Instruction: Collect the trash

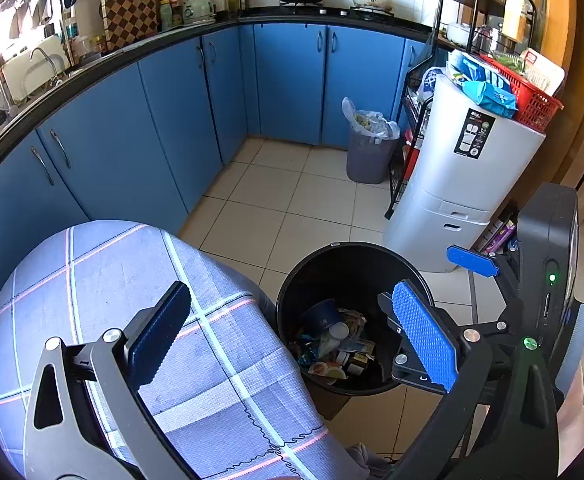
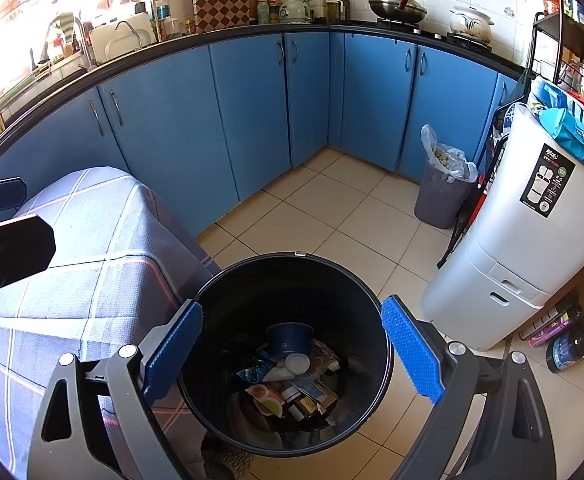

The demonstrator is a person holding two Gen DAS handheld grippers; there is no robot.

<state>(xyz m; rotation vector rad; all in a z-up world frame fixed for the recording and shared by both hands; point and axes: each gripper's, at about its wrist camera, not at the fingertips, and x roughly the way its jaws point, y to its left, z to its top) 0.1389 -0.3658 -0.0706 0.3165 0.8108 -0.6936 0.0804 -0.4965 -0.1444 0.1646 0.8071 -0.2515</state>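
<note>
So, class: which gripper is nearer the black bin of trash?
Right. The right gripper hangs open directly over the black bin; the left gripper sits off to the side, partly over the checked cloth.

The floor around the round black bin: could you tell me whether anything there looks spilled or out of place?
Nothing is spilled by the round black bin; its trash sits inside. Only some bottles lie on their sides on the tiled floor, beside the tall white container.
</note>
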